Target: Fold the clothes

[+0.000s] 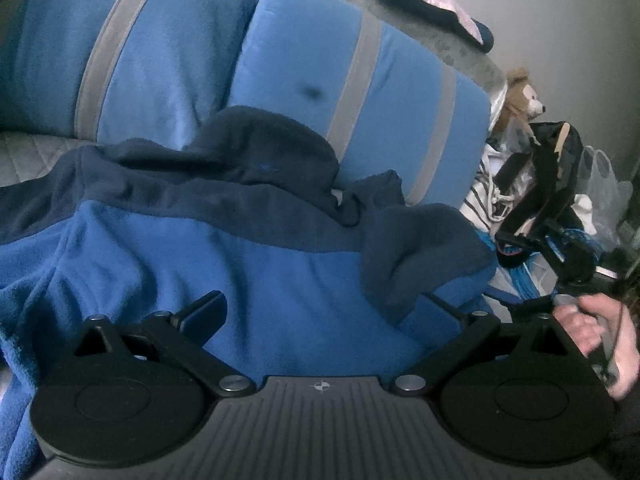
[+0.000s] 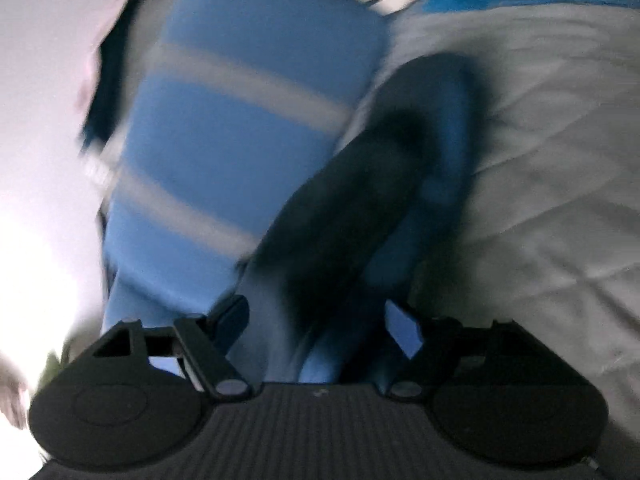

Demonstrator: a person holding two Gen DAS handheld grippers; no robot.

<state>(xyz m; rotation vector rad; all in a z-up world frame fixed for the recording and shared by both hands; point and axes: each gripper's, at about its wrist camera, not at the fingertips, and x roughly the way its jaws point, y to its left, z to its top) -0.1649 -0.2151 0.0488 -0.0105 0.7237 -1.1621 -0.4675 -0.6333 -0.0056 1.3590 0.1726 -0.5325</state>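
A blue fleece jacket (image 1: 240, 264) with a navy yoke and collar (image 1: 272, 152) lies spread on the bed in the left wrist view. My left gripper (image 1: 320, 308) rests low over its body. The jaws stand wide apart and open, and a navy fold covers the right finger's tip. In the blurred right wrist view, a navy and blue sleeve (image 2: 360, 200) runs away from my right gripper (image 2: 318, 324). Its fingers (image 2: 232, 320) stand apart, open, with the sleeve's near end lying loose between them. A person's hand (image 1: 596, 332) grips a black handle at the right edge.
Two blue pillows with grey stripes (image 1: 120, 60) (image 1: 360, 80) stand behind the jacket. A white quilt (image 2: 540, 140) covers the bed to the right of the sleeve. A pile of clothes with a striped top (image 1: 484, 196) and a stuffed toy (image 1: 520, 96) sit at the right.
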